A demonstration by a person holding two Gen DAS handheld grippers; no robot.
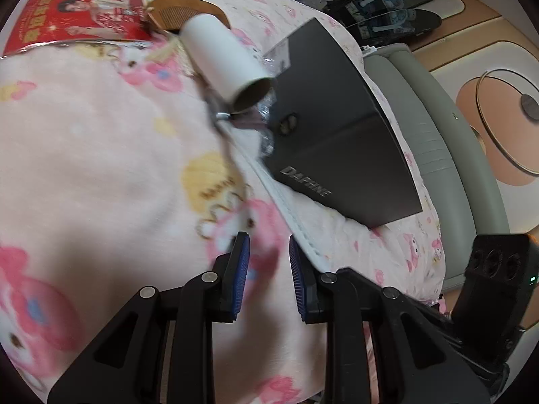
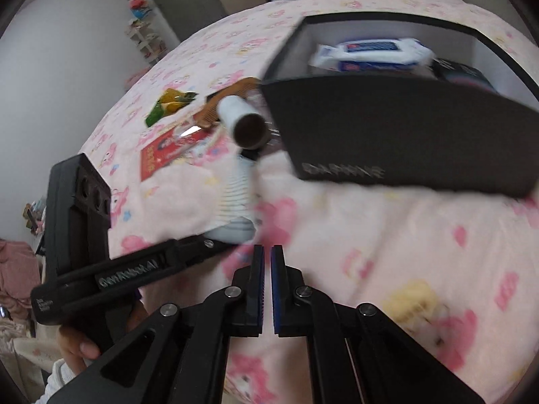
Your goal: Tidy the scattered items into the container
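The left gripper (image 1: 269,252) hangs over the pink blanket (image 1: 101,155), jaws apart with nothing between them. The right gripper (image 2: 266,259) has its pads almost together, empty too. Beyond them a white tube (image 1: 226,57) lies on its side just beside the black box (image 1: 337,124), its open end facing the cameras, long axis slanting away toward the wooden comb (image 1: 182,13) and red card (image 1: 77,22). A wipes pack (image 2: 370,52) lies inside the box.
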